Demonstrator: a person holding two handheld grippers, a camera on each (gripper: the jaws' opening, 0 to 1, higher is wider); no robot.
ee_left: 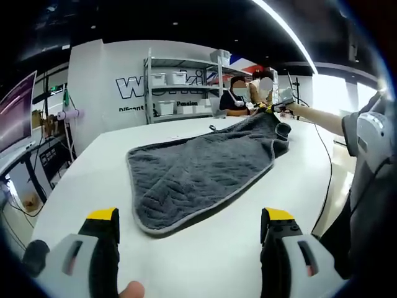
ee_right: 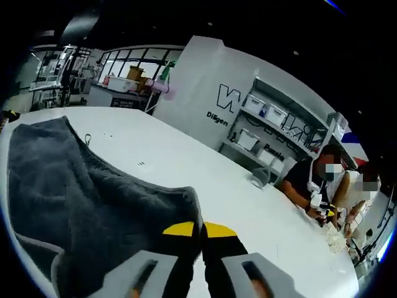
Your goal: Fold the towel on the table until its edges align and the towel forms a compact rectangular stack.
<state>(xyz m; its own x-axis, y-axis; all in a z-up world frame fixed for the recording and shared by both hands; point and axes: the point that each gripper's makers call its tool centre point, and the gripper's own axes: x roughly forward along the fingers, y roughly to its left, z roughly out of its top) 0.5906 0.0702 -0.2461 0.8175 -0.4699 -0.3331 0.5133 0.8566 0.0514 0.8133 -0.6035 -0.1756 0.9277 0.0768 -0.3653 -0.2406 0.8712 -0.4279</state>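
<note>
A dark grey towel (ee_left: 198, 167) with a lighter hem lies spread along the white table (ee_left: 87, 174). Its near rounded corner rests just ahead of my left gripper (ee_left: 190, 215), whose yellow-tipped jaws stand wide apart and hold nothing. At the towel's far end, my right gripper (ee_left: 273, 107) holds a corner slightly raised, with the person's arm reaching out to it. In the right gripper view, the right gripper (ee_right: 201, 231) has its jaws pressed together on the edge of the towel (ee_right: 80, 198), which stretches away to the left over the table (ee_right: 186, 155).
A metal shelf (ee_left: 177, 87) with white bins stands behind the table, against a lettered wall. Two people (ee_right: 313, 180) sit at the table's far end. A thin cable (ee_left: 327, 167) runs along the table's right edge. A monitor (ee_left: 15, 112) and a desk stand to the left.
</note>
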